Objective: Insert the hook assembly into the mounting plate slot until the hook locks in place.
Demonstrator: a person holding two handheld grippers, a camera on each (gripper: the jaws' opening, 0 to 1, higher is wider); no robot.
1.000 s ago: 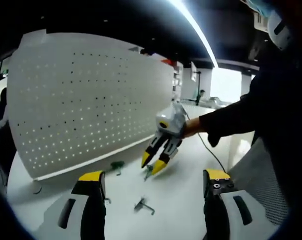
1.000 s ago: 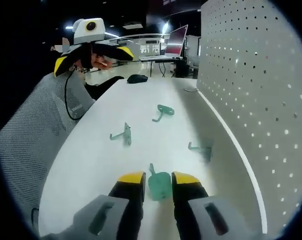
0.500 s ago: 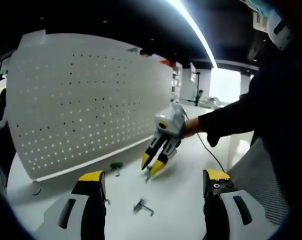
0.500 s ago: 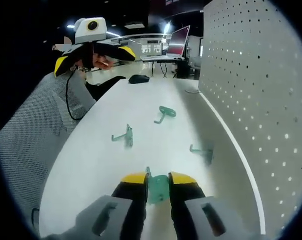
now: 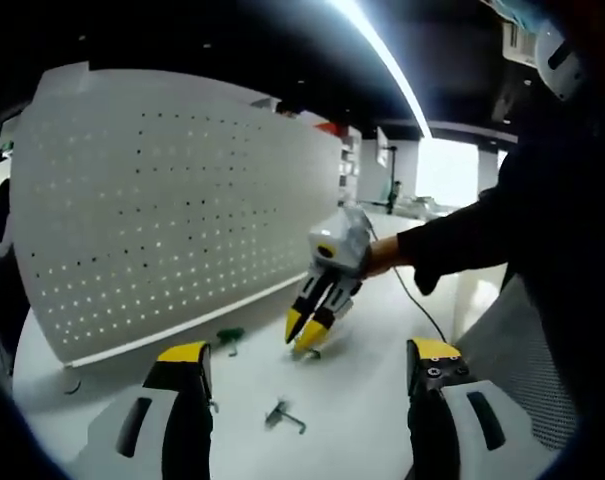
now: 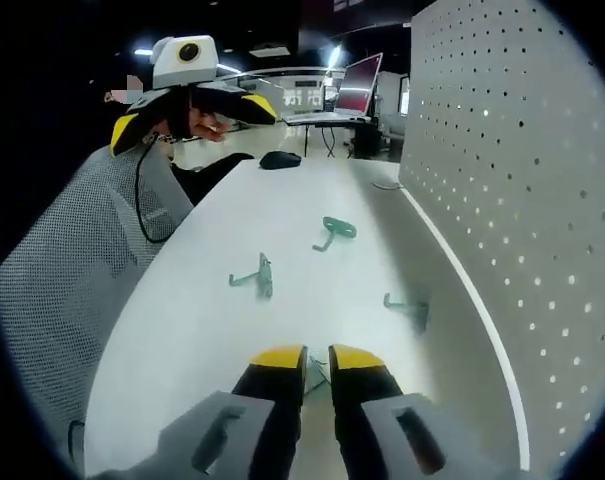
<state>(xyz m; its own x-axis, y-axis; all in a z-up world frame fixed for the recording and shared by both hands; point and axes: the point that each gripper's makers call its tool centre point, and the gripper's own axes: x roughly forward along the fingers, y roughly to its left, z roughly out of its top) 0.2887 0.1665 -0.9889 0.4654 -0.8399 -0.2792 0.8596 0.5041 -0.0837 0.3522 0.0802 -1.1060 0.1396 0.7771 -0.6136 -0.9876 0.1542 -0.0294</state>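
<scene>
White table (image 6: 192,330), right tongs (image 6: 317,362) seemingly pinching hook (image 6: 317,374)

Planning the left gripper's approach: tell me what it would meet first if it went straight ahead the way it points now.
Likely the green hook lying on the white table between the left gripper jaws' line; beyond it, the right gripper. Depth is uncertain.

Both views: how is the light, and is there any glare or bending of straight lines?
Left gripper view: a ceiling light strip is blown out to white, the room behind is dark, and the pegboard bulges from the fisheye lens. Right gripper view: the white table is evenly lit, its edge curves, and the green hooks stay sharp.
</scene>
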